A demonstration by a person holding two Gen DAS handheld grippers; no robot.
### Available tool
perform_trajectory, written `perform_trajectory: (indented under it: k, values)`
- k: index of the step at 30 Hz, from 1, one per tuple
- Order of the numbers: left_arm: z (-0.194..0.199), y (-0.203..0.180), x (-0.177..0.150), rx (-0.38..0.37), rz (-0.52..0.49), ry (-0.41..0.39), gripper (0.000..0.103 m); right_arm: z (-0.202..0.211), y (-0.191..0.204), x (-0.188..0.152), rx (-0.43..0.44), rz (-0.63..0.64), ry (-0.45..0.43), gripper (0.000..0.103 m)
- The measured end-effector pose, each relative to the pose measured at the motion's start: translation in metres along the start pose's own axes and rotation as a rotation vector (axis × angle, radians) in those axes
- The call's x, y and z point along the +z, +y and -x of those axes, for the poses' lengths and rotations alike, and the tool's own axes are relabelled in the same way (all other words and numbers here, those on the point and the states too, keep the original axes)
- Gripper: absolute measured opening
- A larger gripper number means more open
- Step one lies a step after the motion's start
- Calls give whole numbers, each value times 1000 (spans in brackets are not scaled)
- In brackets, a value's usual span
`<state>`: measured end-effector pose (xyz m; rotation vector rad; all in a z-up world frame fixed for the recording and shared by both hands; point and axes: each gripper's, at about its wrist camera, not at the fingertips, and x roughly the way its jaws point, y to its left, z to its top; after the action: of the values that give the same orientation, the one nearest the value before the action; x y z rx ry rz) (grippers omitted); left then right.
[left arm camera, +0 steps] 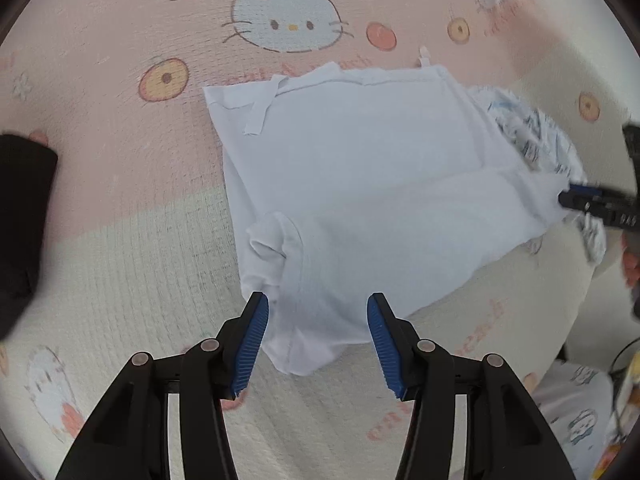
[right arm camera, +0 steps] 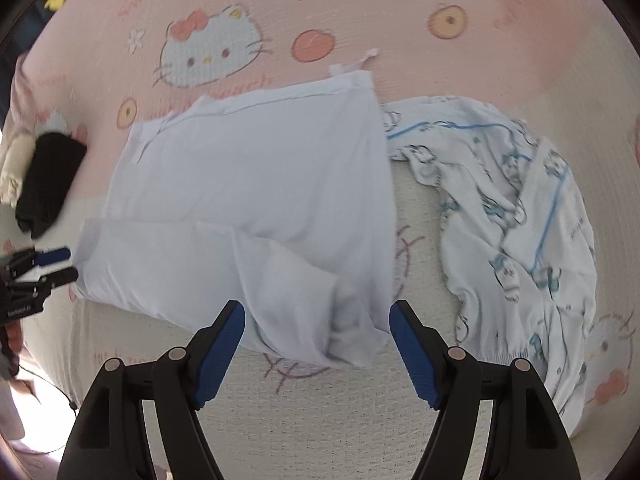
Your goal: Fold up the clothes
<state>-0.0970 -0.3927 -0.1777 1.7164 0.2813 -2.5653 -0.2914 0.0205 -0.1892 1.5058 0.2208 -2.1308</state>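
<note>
A white garment [left arm camera: 352,176] lies partly folded on a pink and cream Hello Kitty bedspread [left arm camera: 120,240]. It also shows in the right wrist view [right arm camera: 256,184]. My left gripper [left arm camera: 318,308] is open and empty, its fingers just above the garment's near bunched corner. It also shows at the left edge of the right wrist view [right arm camera: 66,265], beside the garment's left edge. My right gripper [right arm camera: 318,316] is open and empty over the garment's near right corner. In the left wrist view it [left arm camera: 576,196] sits at the garment's right edge.
A white garment with a blue print [right arm camera: 516,216] lies crumpled to the right of the white one. A folded black cloth [right arm camera: 50,180] and a cream one [right arm camera: 14,164] lie at the left. The bed's edge runs along the near side.
</note>
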Motion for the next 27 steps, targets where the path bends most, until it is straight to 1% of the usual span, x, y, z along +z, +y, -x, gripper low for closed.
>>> perform_trajectory:
  k: [2,4,5,8,9,10,12,13,14,15,17,19,21,24,25,27]
  values:
    - [0,-11,2,-45,58,-36,48,-3,-7,0,33,-28,-40,74]
    - [0,-2,3,-89,107,-79,48,-9,-9,2,74,-57,-66,74]
    - [3,3,-5,-97,129,-92,48,-7,-10,-1,89,-71,-78,74]
    - [1,8,-12,-109,156,-82,48,-7,-14,-8,137,-115,-104,73]
    - [0,5,-19,-100,159,-74,48,-11,-16,-6,155,-128,-107,69]
    - [-5,5,-19,-96,160,-64,48,-16,-16,-6,175,-135,-108,65]
    - [-15,-6,-13,-79,155,-59,48,-28,-17,-2,148,-136,-102,36]
    - [-17,-10,-10,-71,145,-70,48,-35,-17,-1,132,-136,-98,31]
    - [-20,-15,-7,-63,134,-82,45,-37,-18,-2,132,-152,-98,27]
    - [-19,-17,-8,-54,119,-95,34,-38,-21,-4,136,-173,-100,24]
    - [-29,-46,-4,-1,94,-96,18,-45,-29,1,149,-228,-97,21]
    - [-37,-40,-2,-15,116,-56,18,-54,-37,12,161,-264,-81,21]
    - [-48,-37,8,-81,198,-33,18,-65,-43,25,139,-264,-54,20]
    - [-49,-24,1,-111,221,-30,18,-83,-46,37,117,-261,-15,20]
    - [-50,-19,-2,-121,228,-29,18,-85,-44,41,100,-247,-15,20]
    - [-48,-23,-14,-108,214,-32,18,-88,-38,45,62,-219,-13,21]
